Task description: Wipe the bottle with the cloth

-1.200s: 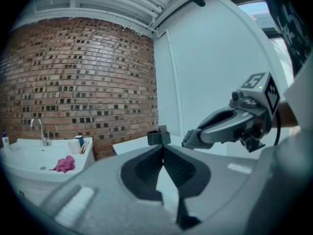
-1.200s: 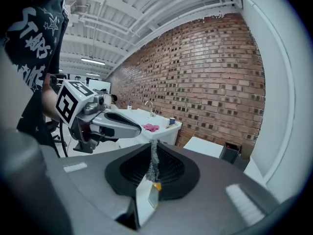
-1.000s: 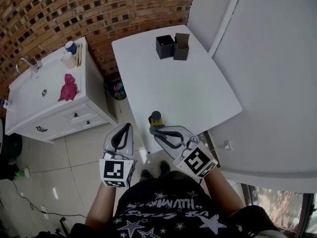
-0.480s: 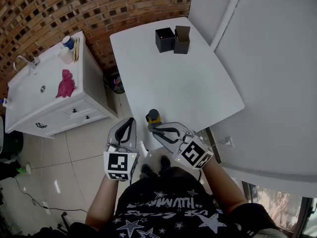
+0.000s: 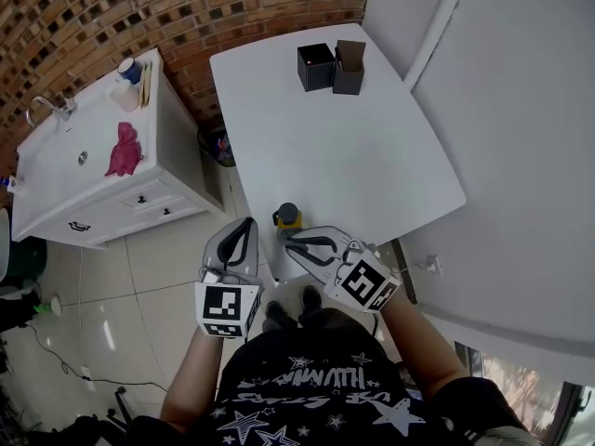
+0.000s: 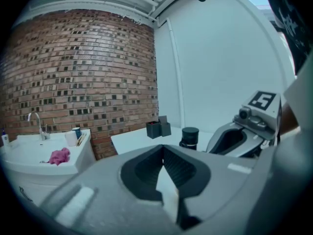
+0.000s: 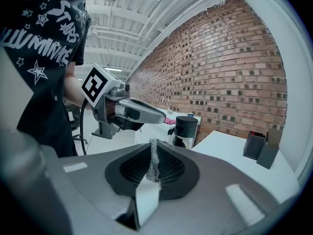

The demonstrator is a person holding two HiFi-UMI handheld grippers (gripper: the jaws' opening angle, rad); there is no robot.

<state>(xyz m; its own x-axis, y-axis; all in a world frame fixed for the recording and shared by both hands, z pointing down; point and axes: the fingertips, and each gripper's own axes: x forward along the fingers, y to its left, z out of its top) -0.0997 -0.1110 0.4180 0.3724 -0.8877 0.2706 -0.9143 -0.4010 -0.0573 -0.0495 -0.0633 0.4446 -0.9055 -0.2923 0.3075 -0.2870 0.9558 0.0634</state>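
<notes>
Bottle [image 5: 289, 216] is standing at the surface's [image 5: 353, 156] near edge, looking rigid, smooth, tippy; gripping its body seems safest. Left tongs [image 5: 246, 223] are resting shut, empty; right tongs [image 5: 286, 240] are pinching a fuzzy grey strip [image 7: 154, 160].

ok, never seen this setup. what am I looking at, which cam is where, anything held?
There is no robot. A person holds a two-finger gripper in each hand, and each gripper carries a marker cube. The top-down picture comes from a camera on the person's head. The other two come from cameras riding on the left gripper and the right gripper, looking along their fingers. A bottle stands at the near edge of a white table, with two dark boxes at the far end. A pink cloth lies on the sink cabinet. The left fingers are shut on nothing. The right fingers pinch a thin gray strip, perhaps cloth.
</notes>
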